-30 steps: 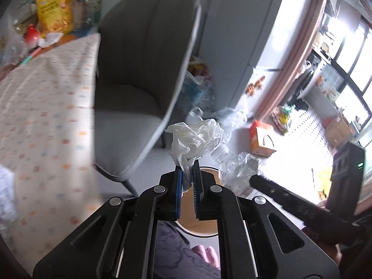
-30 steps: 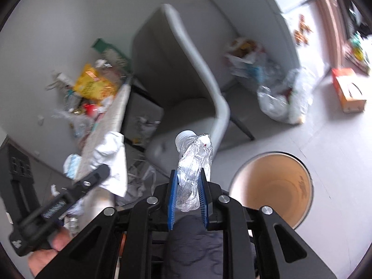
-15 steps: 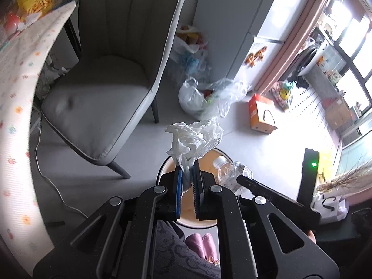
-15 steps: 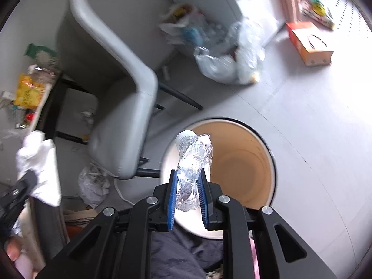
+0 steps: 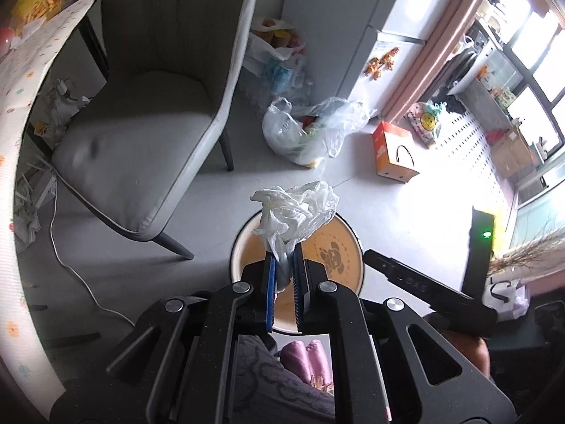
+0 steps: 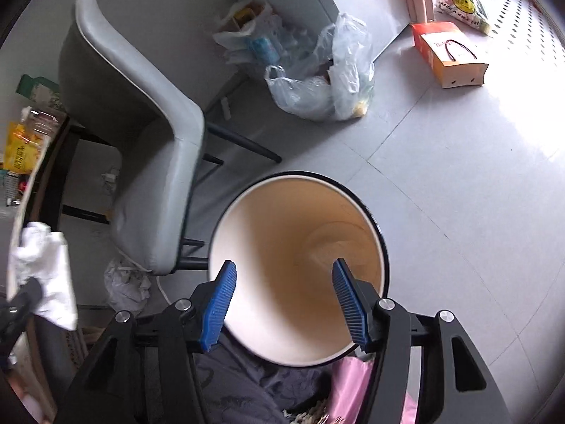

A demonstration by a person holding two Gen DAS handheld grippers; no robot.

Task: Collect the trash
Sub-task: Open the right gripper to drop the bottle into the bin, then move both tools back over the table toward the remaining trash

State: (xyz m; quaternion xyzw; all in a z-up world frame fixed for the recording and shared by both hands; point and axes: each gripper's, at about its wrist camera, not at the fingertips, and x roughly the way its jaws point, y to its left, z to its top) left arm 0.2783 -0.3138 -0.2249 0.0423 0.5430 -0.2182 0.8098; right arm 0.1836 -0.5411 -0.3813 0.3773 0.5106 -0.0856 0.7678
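Note:
My left gripper (image 5: 283,265) is shut on a crumpled white plastic bag (image 5: 295,213) and holds it above the near left rim of a round bin (image 5: 339,258) with a tan inside. My right gripper (image 6: 282,272) is open and empty, right above the mouth of the same bin (image 6: 300,212). The crushed bottle does not show clearly inside the bin. The held bag also shows at the left edge of the right wrist view (image 6: 46,268). The right gripper's black body (image 5: 423,289) shows to the right in the left wrist view.
A grey chair (image 5: 141,141) stands left of the bin on the grey floor. Filled clear plastic bags (image 5: 310,130) lie behind it by a white cabinet. An orange paper bag (image 5: 393,157) stands to the right. A table with a patterned cloth (image 5: 14,81) is at far left.
My right gripper has opened over the bin and the crushed clear bottle it held is gone from it. Both grippers have moved further over the bin.

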